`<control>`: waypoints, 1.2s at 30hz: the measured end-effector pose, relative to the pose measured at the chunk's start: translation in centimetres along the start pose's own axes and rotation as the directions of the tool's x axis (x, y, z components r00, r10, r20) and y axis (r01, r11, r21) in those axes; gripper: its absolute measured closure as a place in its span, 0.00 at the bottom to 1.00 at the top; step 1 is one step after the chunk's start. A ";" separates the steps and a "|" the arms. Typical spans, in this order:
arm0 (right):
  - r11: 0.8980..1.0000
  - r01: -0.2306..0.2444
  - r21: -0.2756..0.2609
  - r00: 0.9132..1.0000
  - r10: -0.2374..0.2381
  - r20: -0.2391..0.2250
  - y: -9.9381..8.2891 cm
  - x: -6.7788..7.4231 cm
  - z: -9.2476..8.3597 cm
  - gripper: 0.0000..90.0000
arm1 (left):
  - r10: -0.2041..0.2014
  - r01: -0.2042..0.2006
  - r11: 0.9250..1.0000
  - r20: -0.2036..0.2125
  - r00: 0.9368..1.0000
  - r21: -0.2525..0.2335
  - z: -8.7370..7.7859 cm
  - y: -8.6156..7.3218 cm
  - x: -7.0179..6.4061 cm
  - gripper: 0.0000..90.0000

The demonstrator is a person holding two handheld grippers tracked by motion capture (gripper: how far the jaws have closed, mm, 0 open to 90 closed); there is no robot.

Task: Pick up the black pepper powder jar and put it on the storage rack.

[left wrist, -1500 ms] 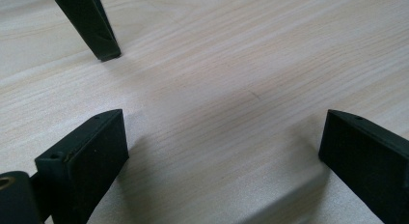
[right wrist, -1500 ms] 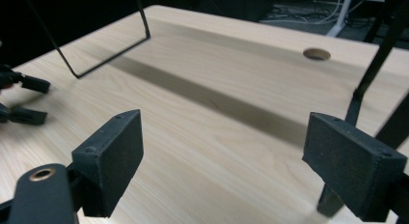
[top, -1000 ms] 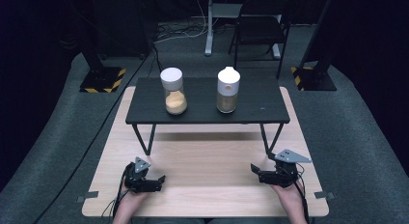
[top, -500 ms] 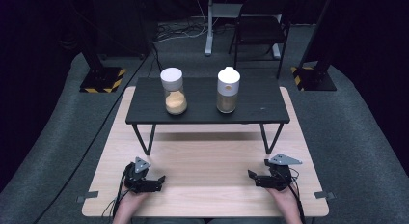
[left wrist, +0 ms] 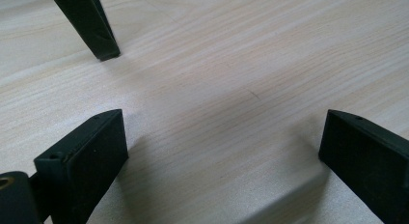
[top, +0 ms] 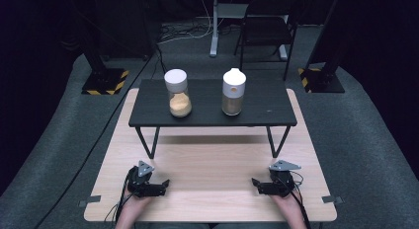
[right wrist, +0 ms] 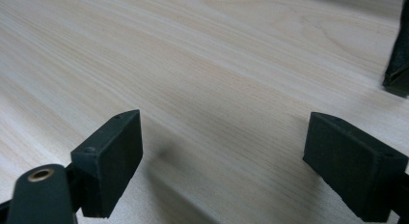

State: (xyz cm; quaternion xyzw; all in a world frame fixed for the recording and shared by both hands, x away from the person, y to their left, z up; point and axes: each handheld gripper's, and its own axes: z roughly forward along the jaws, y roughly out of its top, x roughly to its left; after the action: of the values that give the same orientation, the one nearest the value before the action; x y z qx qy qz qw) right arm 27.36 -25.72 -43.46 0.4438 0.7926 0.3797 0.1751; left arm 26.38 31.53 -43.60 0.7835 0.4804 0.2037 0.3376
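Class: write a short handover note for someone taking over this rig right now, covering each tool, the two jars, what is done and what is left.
Left tool: open, holding nothing, low over the wooden table near its front edge.
Right tool: open, holding nothing, low over the same table.
Jar with the flat white lid and jar with the spouted white lid: upright, apart, on the black stand.
Done: nothing visible; both lids on.
Left: probably reach for a jar.
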 end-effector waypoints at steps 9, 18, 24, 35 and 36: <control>0.998 0.057 0.028 0.998 -0.058 0.037 0.4 1.2 0.3 0.11 | 0.000 0.000 1.000 0.000 1.000 0.000 0.0 0.0 0.0 0.03; 0.998 0.058 0.029 0.998 -0.059 0.036 0.5 1.3 0.3 0.10 | -0.001 0.001 1.000 0.000 1.000 0.000 0.0 0.0 0.0 0.03; 0.998 0.059 0.029 0.998 -0.060 0.037 0.5 1.3 0.3 0.10 | 0.000 0.000 1.000 0.000 1.000 0.000 0.0 0.0 0.0 0.03; 0.998 0.059 0.029 0.998 -0.060 0.037 0.5 1.3 0.3 0.10 | 0.000 0.000 1.000 -0.001 1.000 0.000 0.0 0.0 0.0 0.03; 0.998 0.059 0.029 0.998 -0.060 0.037 0.5 1.3 0.3 0.10 | 0.000 0.000 1.000 -0.001 1.000 0.000 0.0 0.0 0.0 0.03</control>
State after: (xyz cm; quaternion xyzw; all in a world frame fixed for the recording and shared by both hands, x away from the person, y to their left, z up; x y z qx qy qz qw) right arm 27.14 -24.36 -43.25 0.4296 0.8073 0.3547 0.1949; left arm 26.36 31.51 -43.61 0.7833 0.4805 0.2041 0.3376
